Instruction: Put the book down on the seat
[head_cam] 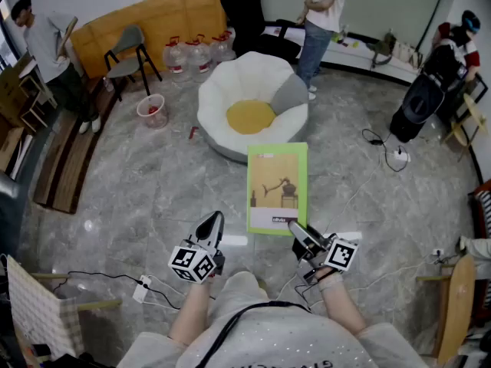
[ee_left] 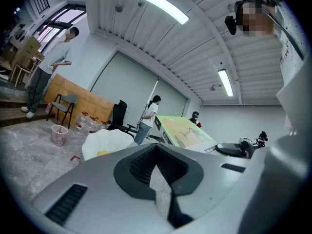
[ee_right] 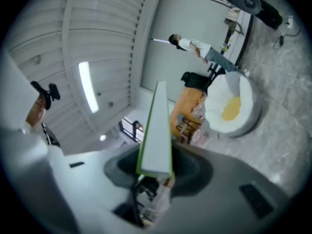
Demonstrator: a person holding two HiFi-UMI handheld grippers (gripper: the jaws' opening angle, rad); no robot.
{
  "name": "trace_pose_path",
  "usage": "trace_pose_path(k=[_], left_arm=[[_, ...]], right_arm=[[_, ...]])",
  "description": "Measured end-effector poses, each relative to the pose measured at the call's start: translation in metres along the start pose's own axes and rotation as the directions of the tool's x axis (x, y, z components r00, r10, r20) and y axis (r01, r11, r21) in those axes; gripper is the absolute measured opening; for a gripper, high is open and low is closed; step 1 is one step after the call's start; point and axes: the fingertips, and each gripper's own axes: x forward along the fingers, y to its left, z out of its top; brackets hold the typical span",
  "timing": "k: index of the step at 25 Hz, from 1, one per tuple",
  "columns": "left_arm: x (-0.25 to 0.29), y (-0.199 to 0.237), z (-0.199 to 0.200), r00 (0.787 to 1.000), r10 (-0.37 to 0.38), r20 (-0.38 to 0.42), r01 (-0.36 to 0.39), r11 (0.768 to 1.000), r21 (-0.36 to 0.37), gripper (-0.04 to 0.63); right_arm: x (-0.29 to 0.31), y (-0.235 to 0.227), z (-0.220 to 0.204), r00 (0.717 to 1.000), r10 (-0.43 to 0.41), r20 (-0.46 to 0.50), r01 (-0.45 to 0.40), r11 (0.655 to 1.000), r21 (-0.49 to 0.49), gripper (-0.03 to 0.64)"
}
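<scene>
**Book in right gripper, short of the seat: not yet set down**

The right gripper [head_cam: 295, 228] is clamped on the near short edge of the thin, green-edged, tan-covered book [head_cam: 277, 186]. Its own view shows the jaws partly closed with the book [ee_right: 156, 130] standing out between them. The book lies flat, cover up, in the air above the floor. In the head view its far edge overlaps the near rim of the round, white padded seat [head_cam: 222, 90] with the yellow centre cushion [head_cam: 250, 116].

Judgement: the grip on the near edge leaves the far end free to lead over the seat. Only that one edge carries the book, so it may sag or twist.

The left gripper [head_cam: 209, 225] is level beside the right. Its jaws are all but together with nothing between them, and it takes no part in the hold.

Surface: glossy grey marble-pattern floor [head_cam: 153, 182], hard. The seat looks soft and dished, with a grey pillow [head_cam: 290, 94] at its right side. The yellow middle is the flattest landing spot.

Room: large and open, with several people standing around the edges. An orange padded panel [head_cam: 146, 18] and clear water jugs [head_cam: 198, 52] stand behind the seat. A black cable with a power strip [head_cam: 391, 153] runs across the floor to the right.
</scene>
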Motion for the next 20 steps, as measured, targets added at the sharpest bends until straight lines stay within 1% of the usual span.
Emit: trace_pose_path(k=[6, 10, 16, 20], left_arm=[[-0.001, 0.011, -0.014, 1.0, 0.012, -0.012, -0.012, 1.0, -0.017, 0.021], [0.017, 0.021, -0.016, 1.0, 0.026, 0.003, -0.026, 1.0, -0.017, 0.023], [0.079, 0.04, -0.005, 1.0, 0.031, 0.004, -0.031, 0.999, -0.031, 0.021], [0.124, 0.057, 0.003, 1.0, 0.007, -0.001, -0.007, 0.999, -0.036, 0.023]], right_arm=[[0.001, -0.011, -0.002, 1.0, -0.011, 0.005, 0.011, 1.0, 0.002, 0.156], [0.005, -0.026, 0.008, 1.0, -0.016, 0.001, 0.016, 1.0, 0.001, 0.156], [0.032, -0.055, 0.052, 1.0, -0.023, -0.003, 0.023, 0.999, 0.023, 0.156], [0.06, -0.077, 0.08, 0.999, -0.027, -0.021, 0.028, 0.999, 0.028, 0.156]])
